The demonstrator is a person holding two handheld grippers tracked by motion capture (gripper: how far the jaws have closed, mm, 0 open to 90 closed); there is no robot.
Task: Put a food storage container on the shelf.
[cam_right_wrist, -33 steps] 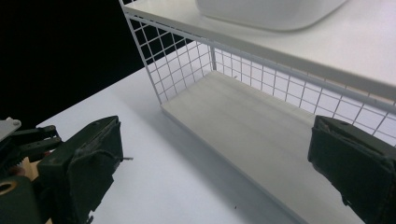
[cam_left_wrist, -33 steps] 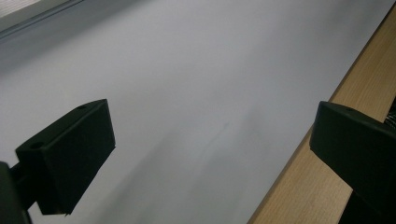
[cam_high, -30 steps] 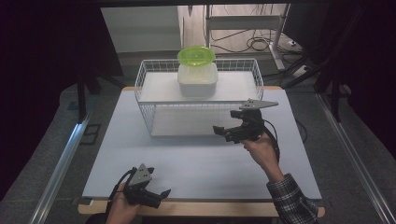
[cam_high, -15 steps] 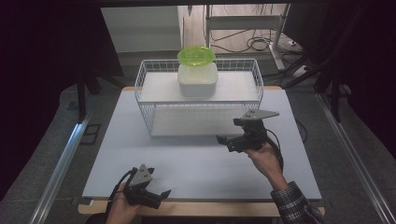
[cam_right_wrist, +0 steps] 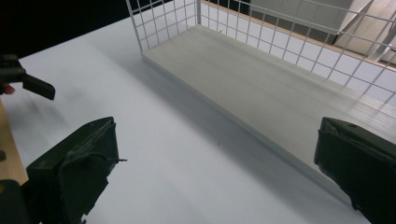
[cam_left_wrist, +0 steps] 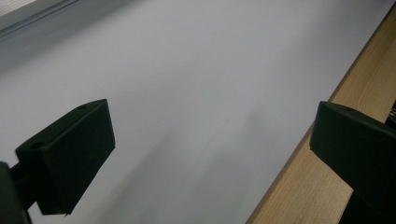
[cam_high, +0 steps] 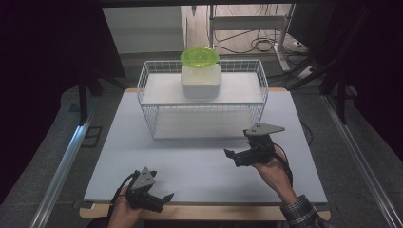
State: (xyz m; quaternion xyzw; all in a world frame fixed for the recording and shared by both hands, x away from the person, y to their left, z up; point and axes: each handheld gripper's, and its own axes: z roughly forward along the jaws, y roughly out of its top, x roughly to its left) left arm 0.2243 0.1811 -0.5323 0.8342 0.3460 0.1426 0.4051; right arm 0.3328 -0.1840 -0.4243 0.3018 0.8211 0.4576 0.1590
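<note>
A white wire basket (cam_high: 145, 93) stands across the far half of the table. A translucent white container (cam_high: 201, 81) with a green lid (cam_high: 199, 56) sits at its back middle. My right gripper (cam_high: 232, 158) hovers in front of the basket's right end, open and holding nothing. In the right gripper view its jaws (cam_right_wrist: 215, 158) stand wide apart, facing the basket's pale floor board (cam_right_wrist: 261, 88). My left gripper (cam_high: 164, 200) rests at the table's near edge on the left, open and holding nothing. In the left gripper view its jaws (cam_left_wrist: 210, 149) are spread over the bare white top.
A white sheet (cam_high: 190, 166) covers the table, with a wooden strip (cam_left_wrist: 299, 186) along the near edge. A metal rail (cam_high: 62, 166) runs along the table's left side and another along the right. Cables and a stand lie on the floor behind the basket.
My right gripper has drawn back from the basket toward the near edge and slightly right. The left gripper has stayed in place.
</note>
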